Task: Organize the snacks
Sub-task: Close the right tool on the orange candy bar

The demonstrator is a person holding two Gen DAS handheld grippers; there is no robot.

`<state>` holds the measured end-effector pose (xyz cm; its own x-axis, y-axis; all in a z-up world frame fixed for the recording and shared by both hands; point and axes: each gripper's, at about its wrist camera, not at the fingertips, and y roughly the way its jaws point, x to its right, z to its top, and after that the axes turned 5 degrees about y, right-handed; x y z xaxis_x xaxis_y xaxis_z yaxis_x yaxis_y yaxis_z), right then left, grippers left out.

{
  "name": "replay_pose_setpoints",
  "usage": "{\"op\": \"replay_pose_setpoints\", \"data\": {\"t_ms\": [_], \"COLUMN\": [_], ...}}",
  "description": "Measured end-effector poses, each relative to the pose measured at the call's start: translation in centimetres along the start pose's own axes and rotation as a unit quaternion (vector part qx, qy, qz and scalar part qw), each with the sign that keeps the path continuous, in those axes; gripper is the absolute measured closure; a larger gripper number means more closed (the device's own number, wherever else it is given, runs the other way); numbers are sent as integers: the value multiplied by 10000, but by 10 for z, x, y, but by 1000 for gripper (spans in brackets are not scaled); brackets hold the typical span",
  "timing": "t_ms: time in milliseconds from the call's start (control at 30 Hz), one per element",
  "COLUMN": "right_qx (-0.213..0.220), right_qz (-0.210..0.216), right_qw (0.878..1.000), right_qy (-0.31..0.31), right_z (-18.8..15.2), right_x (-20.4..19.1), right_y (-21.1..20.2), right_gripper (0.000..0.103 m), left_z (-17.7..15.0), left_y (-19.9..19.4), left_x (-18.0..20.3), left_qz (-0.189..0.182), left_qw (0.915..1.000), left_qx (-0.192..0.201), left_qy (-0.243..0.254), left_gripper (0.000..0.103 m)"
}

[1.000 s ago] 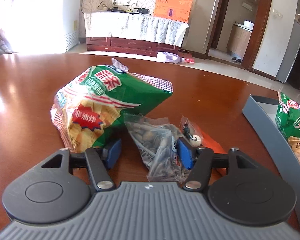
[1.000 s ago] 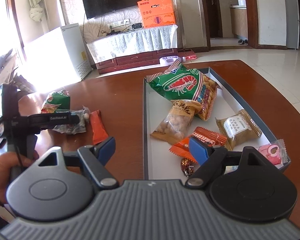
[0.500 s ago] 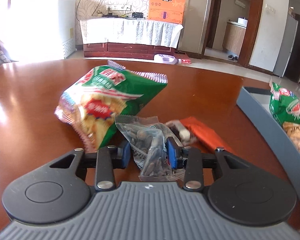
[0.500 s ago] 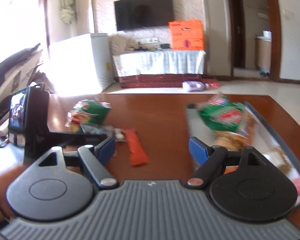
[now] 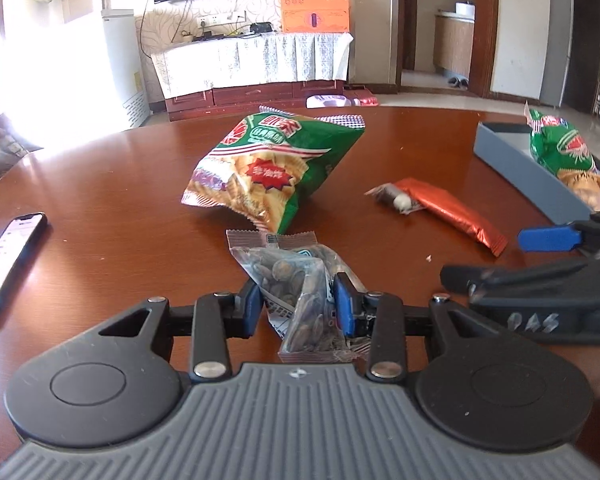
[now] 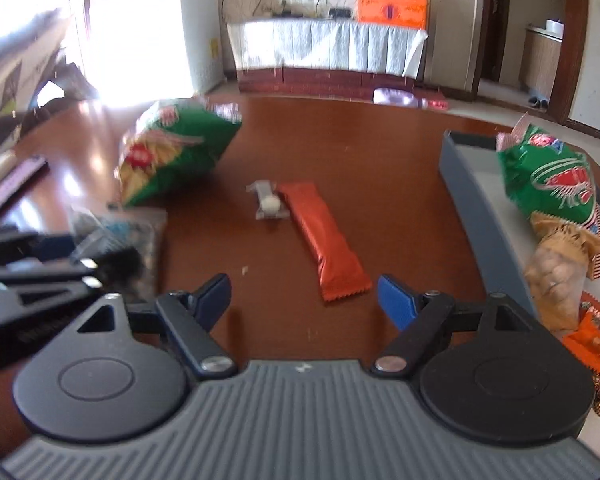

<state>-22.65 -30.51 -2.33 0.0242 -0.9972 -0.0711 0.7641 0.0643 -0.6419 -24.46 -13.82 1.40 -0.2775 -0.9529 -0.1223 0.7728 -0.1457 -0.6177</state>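
My left gripper (image 5: 296, 306) is shut on a clear bag of sunflower seeds (image 5: 300, 280) and holds it above the brown table. A green chip bag (image 5: 276, 164) lies beyond it, with an orange bar (image 5: 452, 210) and a small clear candy packet (image 5: 396, 198) to the right. My right gripper (image 6: 304, 294) is open and empty, just short of the near end of the orange bar (image 6: 324, 236). The candy packet (image 6: 269, 202) and the green chip bag (image 6: 176, 148) show behind it. The grey tray (image 6: 472, 196) holds a green shrimp-chip bag (image 6: 548, 176) and other snacks.
A phone (image 5: 8, 258) lies at the table's left edge. The grey tray (image 5: 532, 172) stands at the right. The left gripper's body (image 6: 40, 280) is close at the left of the right wrist view. The tray also holds a peanut bag (image 6: 556, 268) and orange packets (image 6: 596, 336).
My left gripper closed on the seed bag and lifted it back from the chip bag. My right gripper swung left from over the tray to the orange bar.
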Motion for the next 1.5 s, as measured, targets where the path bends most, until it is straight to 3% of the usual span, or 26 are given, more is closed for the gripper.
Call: {"op": "replay_pose_setpoints", "data": {"t_ms": [100, 333, 600, 1033, 1100, 1167, 1300, 1433, 1500], "right_qx": [-19, -190, -58, 90, 66, 10, -35, -140, -190], "right_qz": [-85, 159, -437, -285, -140, 157, 292, 304, 303], "right_qw": [9999, 9996, 9986, 9994, 9997, 9998, 9995, 9994, 9992], "right_qy": [-92, -101, -278, -154, -188, -87, -123, -123, -163], "right_z": [-4, 3, 18, 33, 33, 36, 35, 29, 24], "right_x": [-3, 4, 3, 11, 12, 16, 15, 14, 14], "right_y": [2, 6, 17, 35, 34, 31, 25, 9, 1], "right_gripper": [0, 0, 0, 0, 5, 26, 39, 67, 68], "left_z": [-1, -3, -1, 0, 1, 1, 1, 5, 7], "left_y": [-1, 1, 3, 5, 6, 7, 11, 17, 21], "left_x": [-1, 2, 1, -3, -3, -4, -10, -10, -8], "left_qz": [6, 4, -55, -77, -67, -57, -107, -157, -146], "left_qw": [10000, 9997, 9993, 9989, 9988, 9986, 9970, 9967, 9969], "left_qx": [-2, 107, 121, 93, 85, 64, -51, -145, -205], "left_qy": [-47, -238, -355, -460, -478, -524, -760, -788, -743], "left_gripper": [59, 59, 58, 50, 48, 42, 27, 13, 8]}}
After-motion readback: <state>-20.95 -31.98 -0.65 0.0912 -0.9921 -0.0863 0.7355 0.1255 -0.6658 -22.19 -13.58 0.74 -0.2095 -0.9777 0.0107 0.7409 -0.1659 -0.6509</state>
